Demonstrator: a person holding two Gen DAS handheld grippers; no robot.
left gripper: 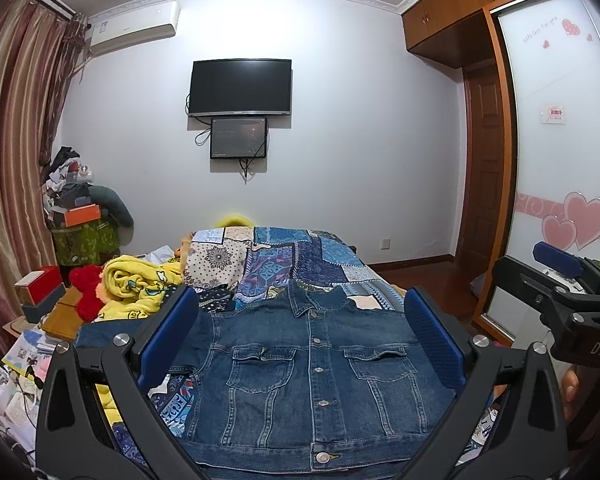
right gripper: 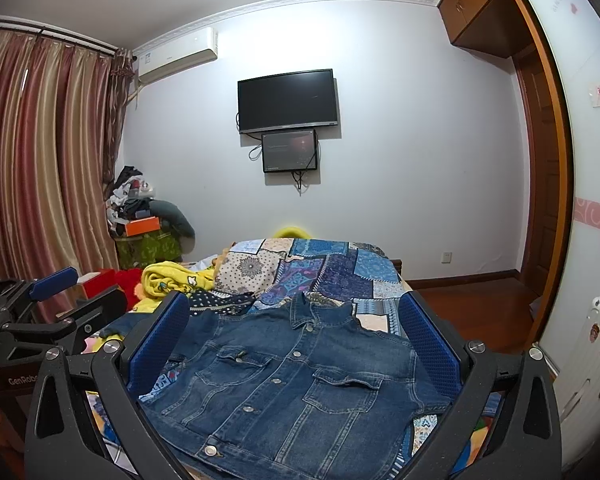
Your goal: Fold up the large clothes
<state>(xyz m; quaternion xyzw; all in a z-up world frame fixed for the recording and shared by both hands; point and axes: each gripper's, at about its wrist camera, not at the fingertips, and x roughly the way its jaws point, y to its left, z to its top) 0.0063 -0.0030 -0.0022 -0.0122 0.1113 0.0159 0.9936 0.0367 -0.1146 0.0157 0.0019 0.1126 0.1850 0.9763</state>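
Left gripper [left gripper: 300,336] and right gripper [right gripper: 296,344] both gape wide, holding nothing, above buttoned denim jacket [left gripper: 312,372] lying flat on patchwork quilt [left gripper: 300,258].

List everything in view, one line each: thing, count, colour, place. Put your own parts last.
jacket: 1, blue denim, flat and buttoned on the bed, collar toward the wall
quilt: 1, blue patchwork, covering the bed
blanket: 1, yellow, bunched left of the jacket
plush: 1, red, beside the blanket
TV: 1, black, on the far wall
monitor: 1, black, under the TV
air conditioner: 1, white, high on the wall
curtains: striped red and gold, left
wardrobe: 1, wood with white heart-printed door, right
left hand-held gripper: 1, black with blue pads, open above the jacket
right hand-held gripper: 1, black with blue pads, open above the jacket
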